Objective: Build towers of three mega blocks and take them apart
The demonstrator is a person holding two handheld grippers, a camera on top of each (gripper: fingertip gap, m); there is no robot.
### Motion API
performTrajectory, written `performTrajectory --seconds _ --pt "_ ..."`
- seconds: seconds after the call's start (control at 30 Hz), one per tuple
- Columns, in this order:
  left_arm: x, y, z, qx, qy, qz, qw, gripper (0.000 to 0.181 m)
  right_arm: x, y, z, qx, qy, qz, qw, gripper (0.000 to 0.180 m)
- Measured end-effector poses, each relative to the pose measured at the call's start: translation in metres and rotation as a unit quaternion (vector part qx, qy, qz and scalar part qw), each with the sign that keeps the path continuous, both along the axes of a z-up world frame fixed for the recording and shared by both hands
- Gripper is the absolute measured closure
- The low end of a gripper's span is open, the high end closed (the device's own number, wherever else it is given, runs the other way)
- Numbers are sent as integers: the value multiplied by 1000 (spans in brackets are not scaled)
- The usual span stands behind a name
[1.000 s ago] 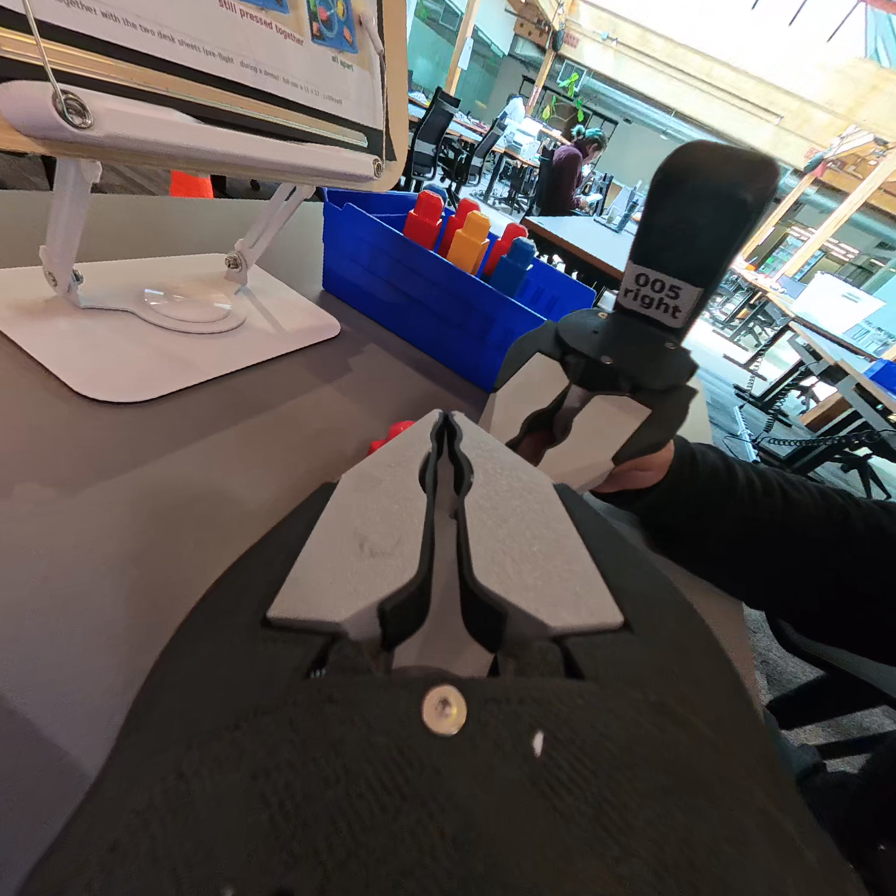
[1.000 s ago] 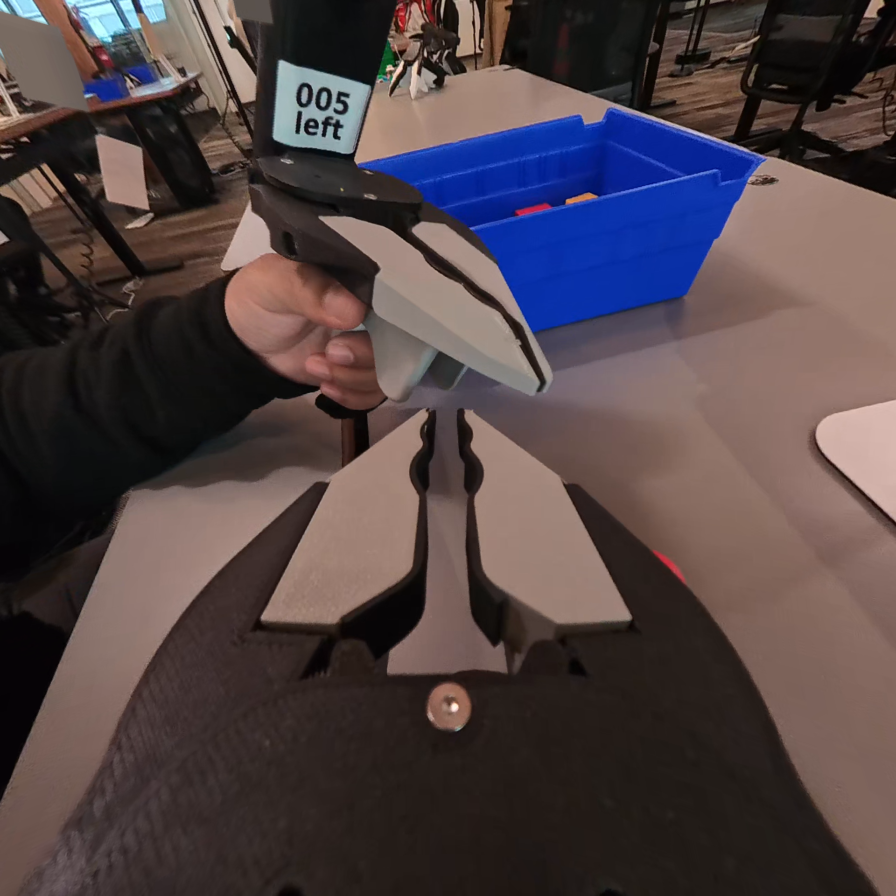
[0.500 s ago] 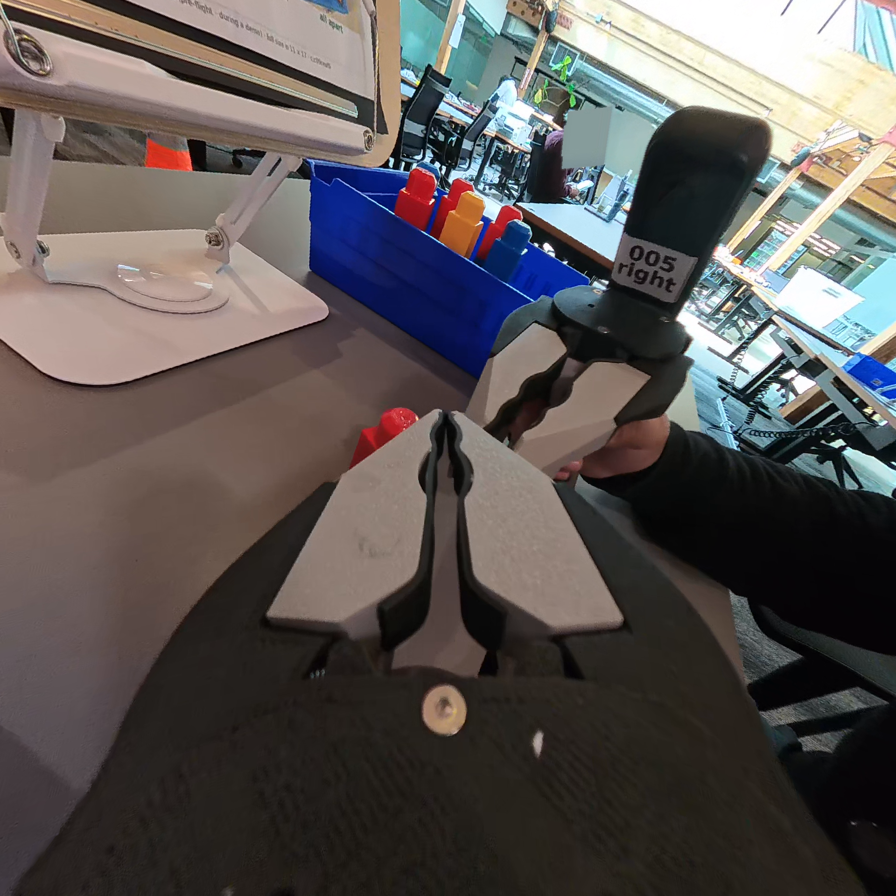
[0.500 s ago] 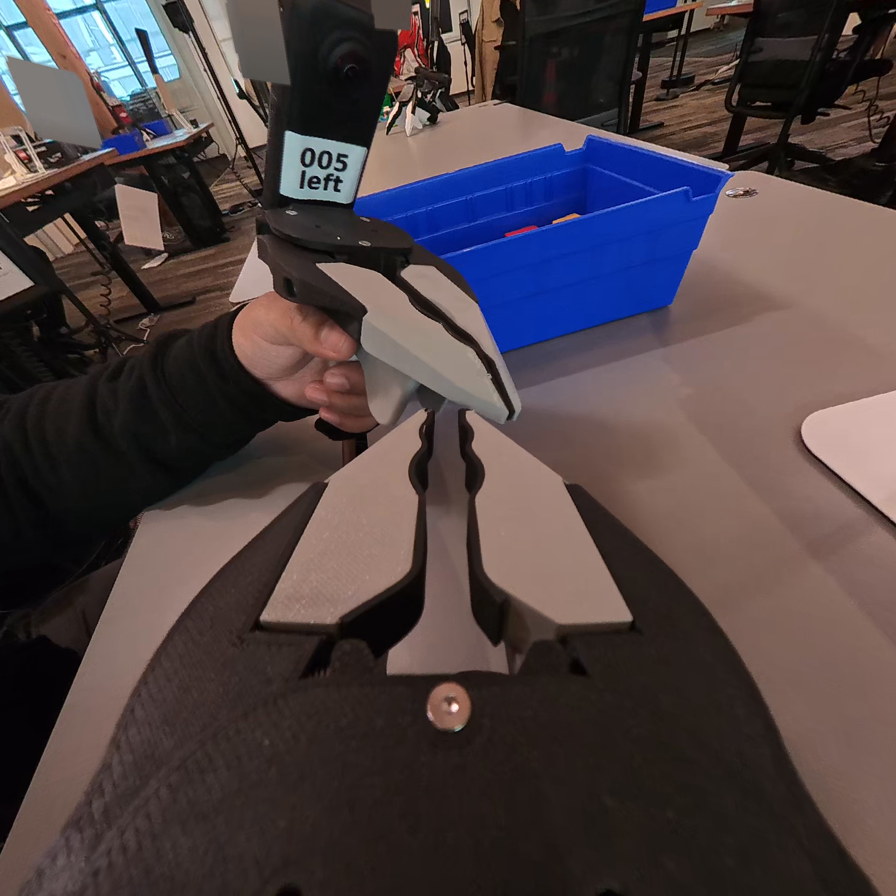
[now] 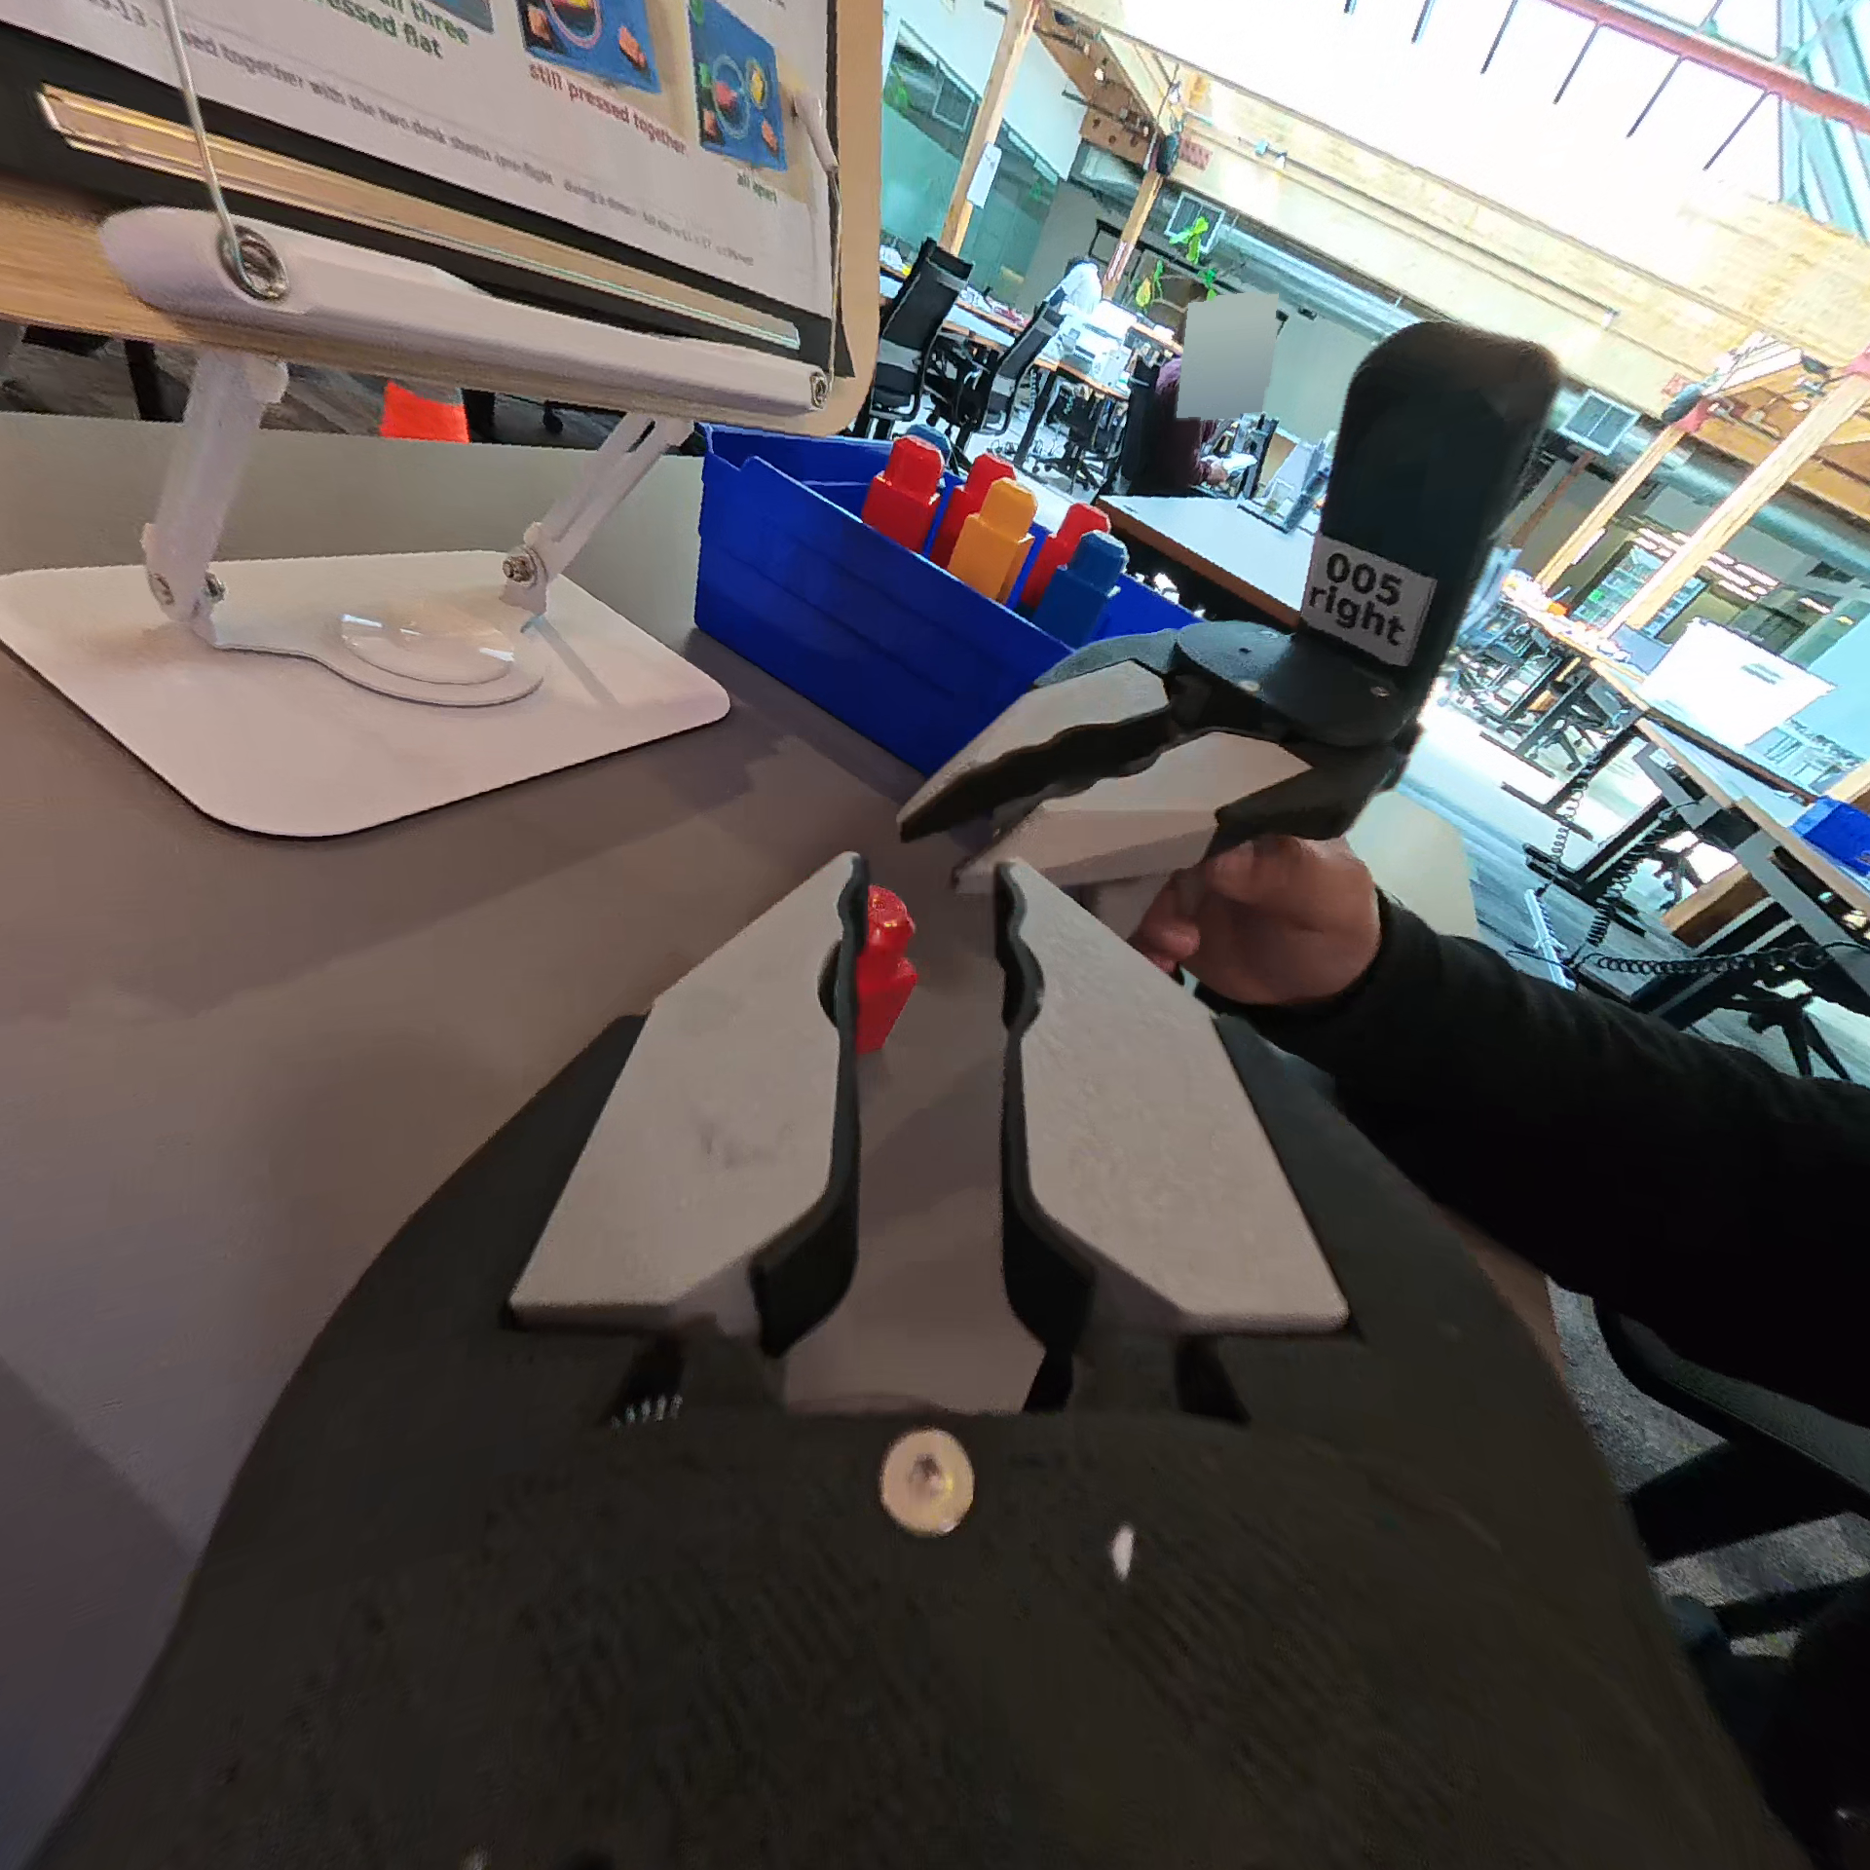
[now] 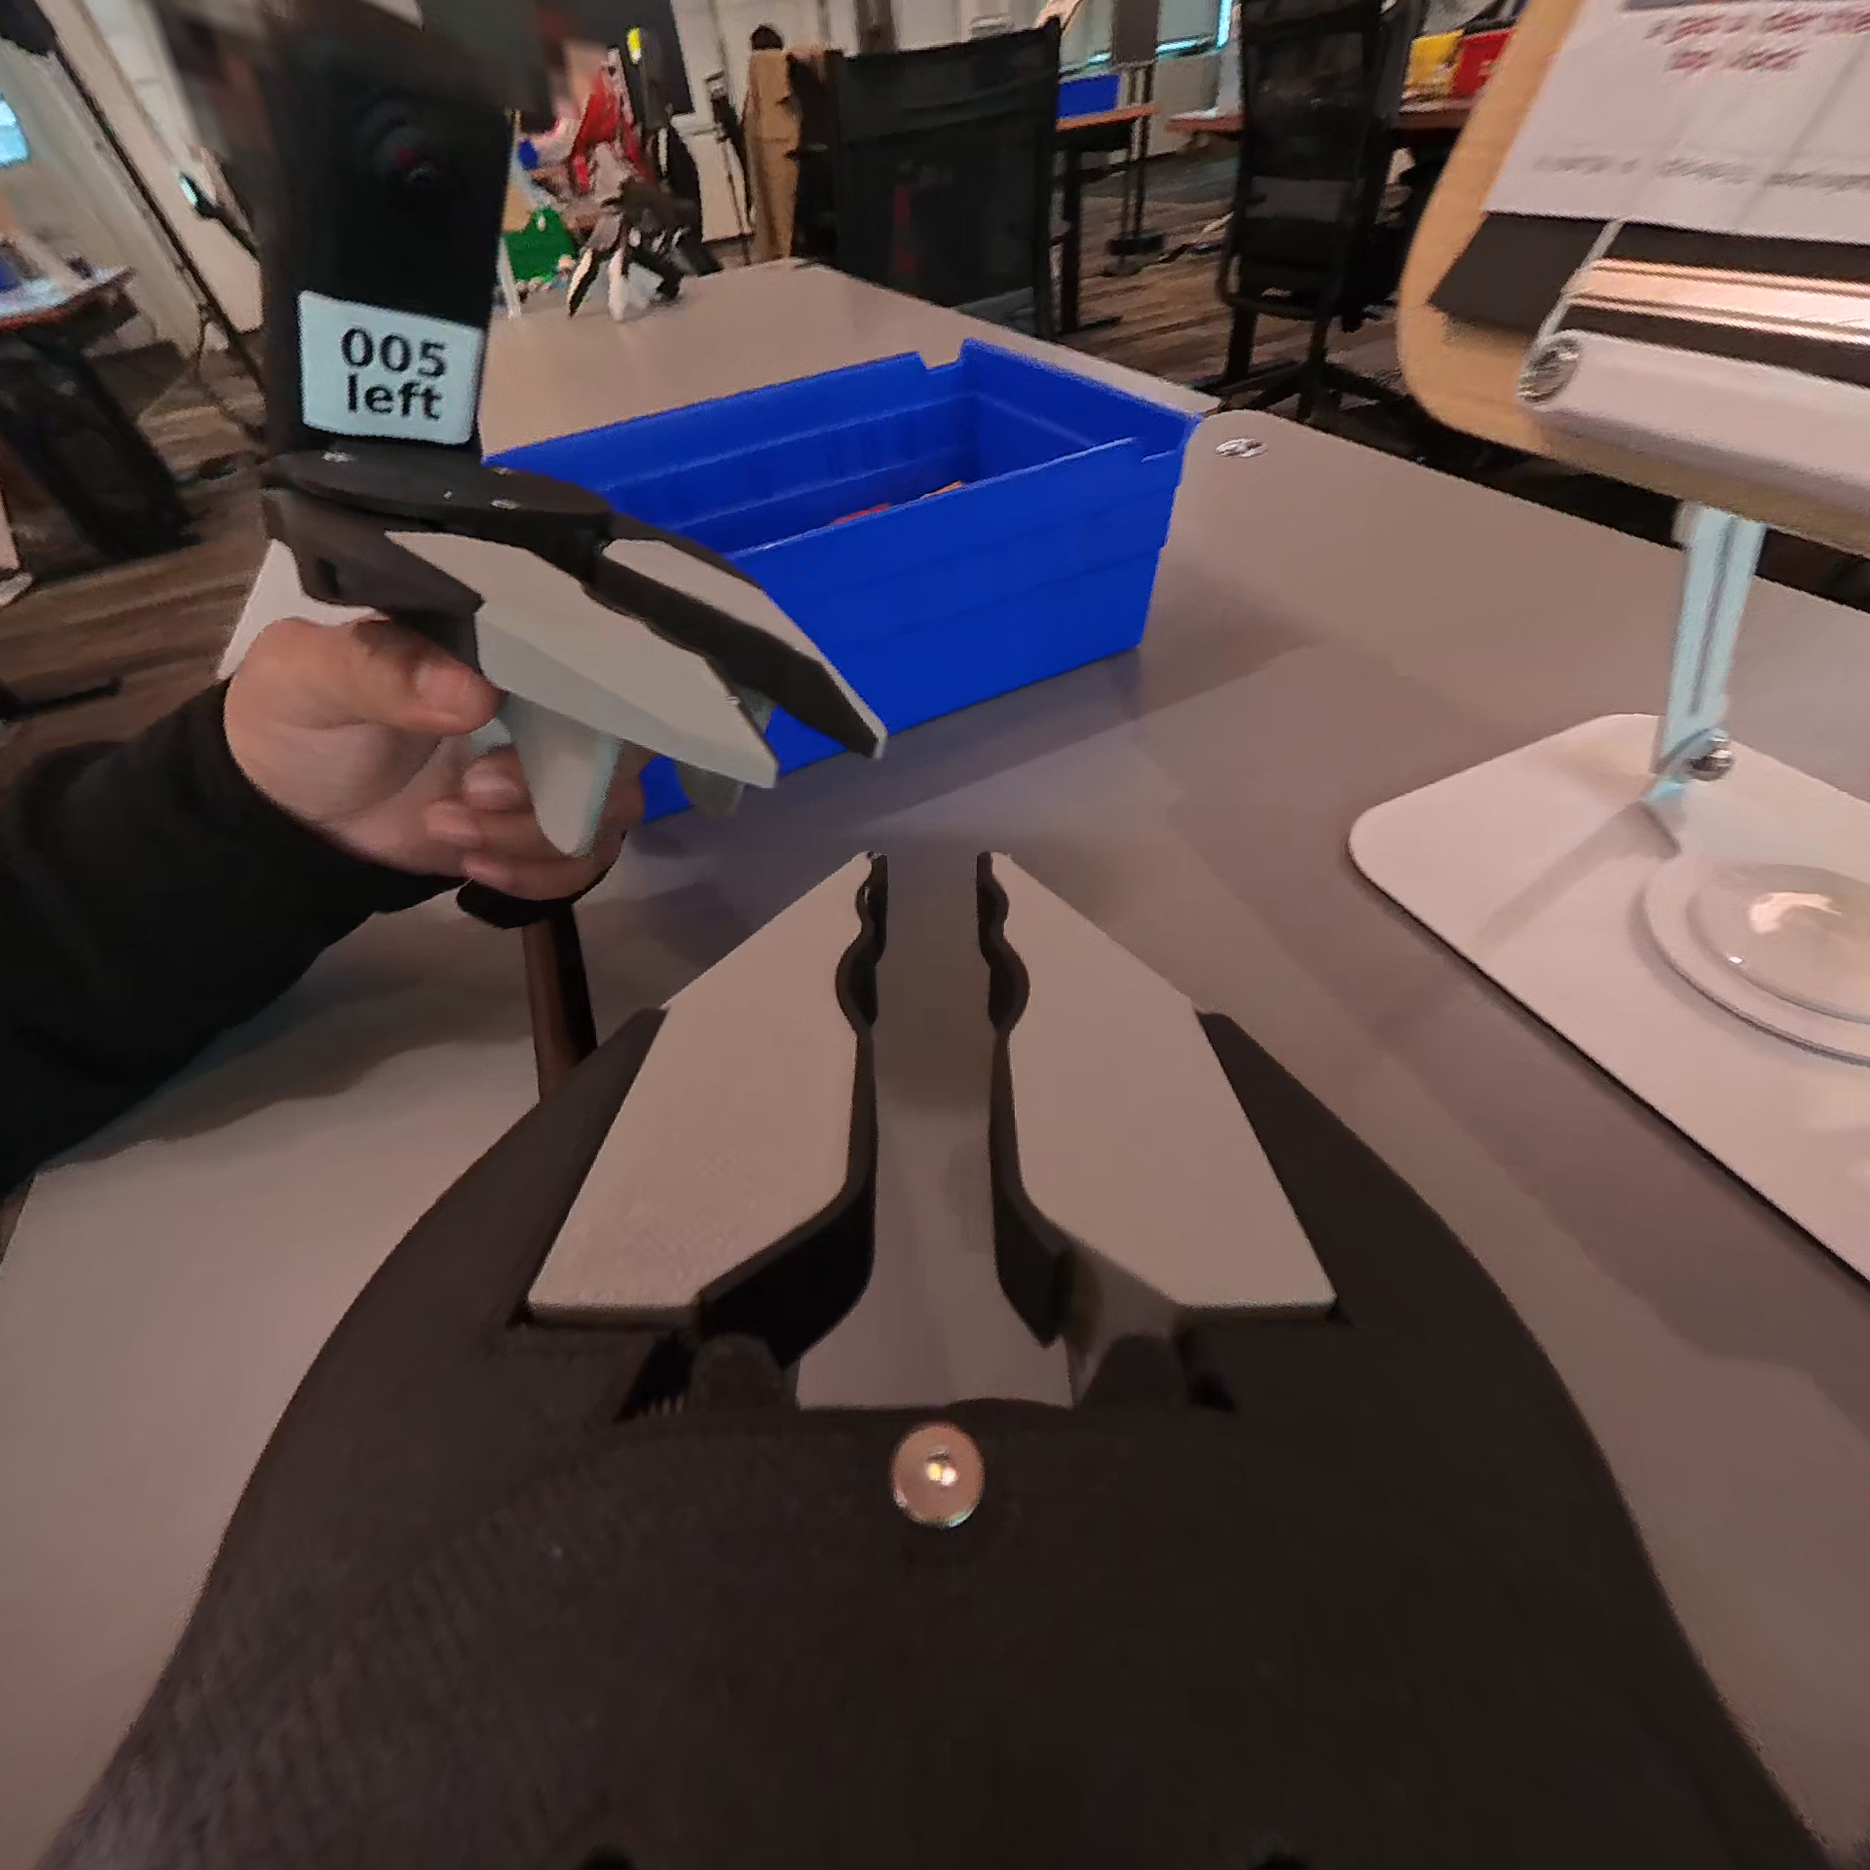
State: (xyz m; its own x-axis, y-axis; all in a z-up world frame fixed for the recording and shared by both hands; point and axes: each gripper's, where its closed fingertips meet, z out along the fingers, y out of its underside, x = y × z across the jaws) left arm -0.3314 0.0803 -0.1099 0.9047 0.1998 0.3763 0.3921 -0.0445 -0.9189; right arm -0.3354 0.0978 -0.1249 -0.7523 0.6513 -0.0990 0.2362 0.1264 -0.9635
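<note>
A red mega block (image 5: 882, 961) stands on the grey table (image 5: 304, 1012), between the fingers of my left gripper (image 5: 929, 870) and close to the left one. The left gripper is open and empty, and its jaws do not press the block. My right gripper (image 6: 931, 865) is open and empty above bare table. It shows in the left wrist view (image 5: 941, 845) just beyond the left fingertips, jaws apart. The left gripper shows in the right wrist view (image 6: 825, 754), held by a hand. The red block is hidden in the right wrist view.
A blue bin (image 5: 810, 627) at the back holds several upright red, orange and blue blocks (image 5: 997, 546); it also shows in the right wrist view (image 6: 961, 607). A white document stand (image 5: 354, 729) with a printed sheet stands at the left. The table edge runs at the right. Both grippers' tips are close together, under 4 cm apart.
My left gripper has opened from shut, and the red block now shows between its fingers. My right gripper has opened a little and turned towards the stand.
</note>
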Motion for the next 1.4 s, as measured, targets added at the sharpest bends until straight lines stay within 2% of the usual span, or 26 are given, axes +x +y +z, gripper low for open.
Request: performTrajectory --seconds 0.1,0.23,0.43,0.57,0.73,0.83,0.93,1.07,1.17,1.4 --pt "-1 -1 1 1 6 1 1000 153 -7 12 3 -5 11 -27 1000 165" --pt "6 -1 6 0 44 -3 999 149 -21 37 0 38 51 -98 993 164" --pt "33 -14 12 22 135 20 990 145 -29 65 -3 148 159 -200 955 157" --pt "61 -51 23 52 93 46 993 140 -20 70 -3 158 175 -236 943 152" --pt "96 -119 12 -6 69 105 992 136 -4 81 -6 186 179 -284 923 152" --pt "132 -150 -1 -43 45 110 992 130 10 86 -5 177 175 -305 919 152" --pt "168 -177 -11 -78 60 127 987 126 27 87 -11 173 157 -314 920 150" --pt "192 -200 -2 -154 82 153 973 118 51 87 -14 191 156 -325 913 148" --pt "215 -202 24 -104 109 158 976 120 69 81 -18 209 157 -321 910 148" --pt "209 -224 17 -130 94 184 970 116 82 77 -20 214 158 -313 912 148"
